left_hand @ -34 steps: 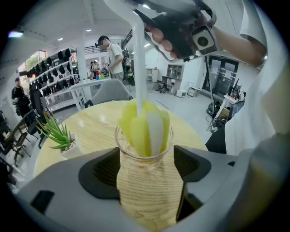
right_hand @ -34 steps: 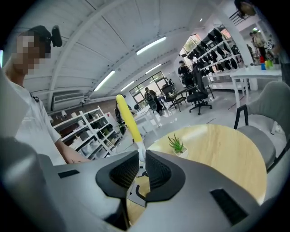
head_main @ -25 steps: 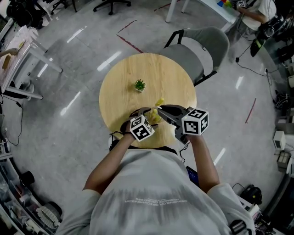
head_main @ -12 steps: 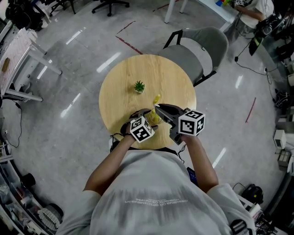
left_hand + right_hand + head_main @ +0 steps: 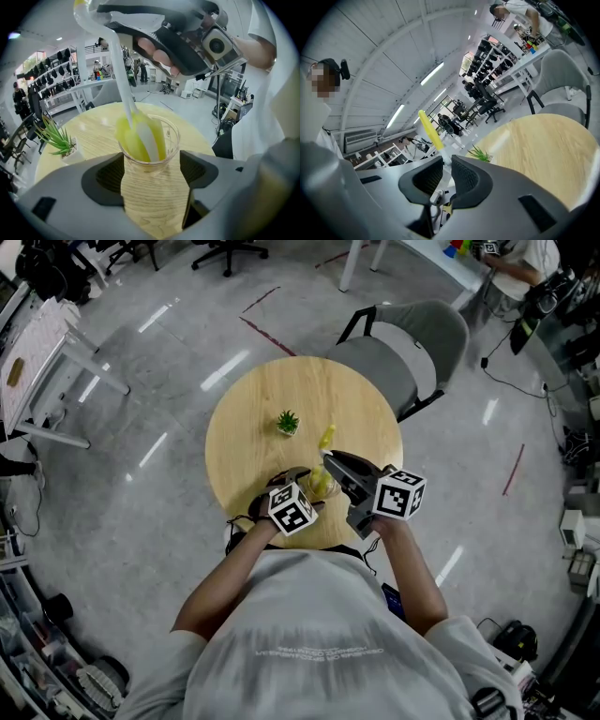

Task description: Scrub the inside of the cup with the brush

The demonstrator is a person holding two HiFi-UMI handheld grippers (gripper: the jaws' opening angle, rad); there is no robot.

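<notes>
A clear glass cup (image 5: 151,157) stands on the round wooden table (image 5: 248,442), and my left gripper (image 5: 152,172) is shut on its lower body. The brush's yellow head (image 5: 139,139) sits inside the cup, its white handle (image 5: 119,75) rising up to my right gripper (image 5: 187,40). My right gripper (image 5: 446,165) is shut on that handle, whose yellow end (image 5: 429,129) sticks out past the jaws. In the head view the cup (image 5: 320,486) sits near the table's near edge between my left gripper (image 5: 306,484) and my right gripper (image 5: 332,465). The handle's yellow end (image 5: 326,437) points away from me.
A small potted plant (image 5: 288,422) stands on the table just beyond the cup, also seen as the plant (image 5: 58,138) left of the cup. A grey chair (image 5: 412,338) is at the table's far right side. Desks and office chairs ring the room.
The brush handle's yellow end has shifted slightly farther from me, with the right gripper moving a little. The left gripper still holds the cup in the same spot.
</notes>
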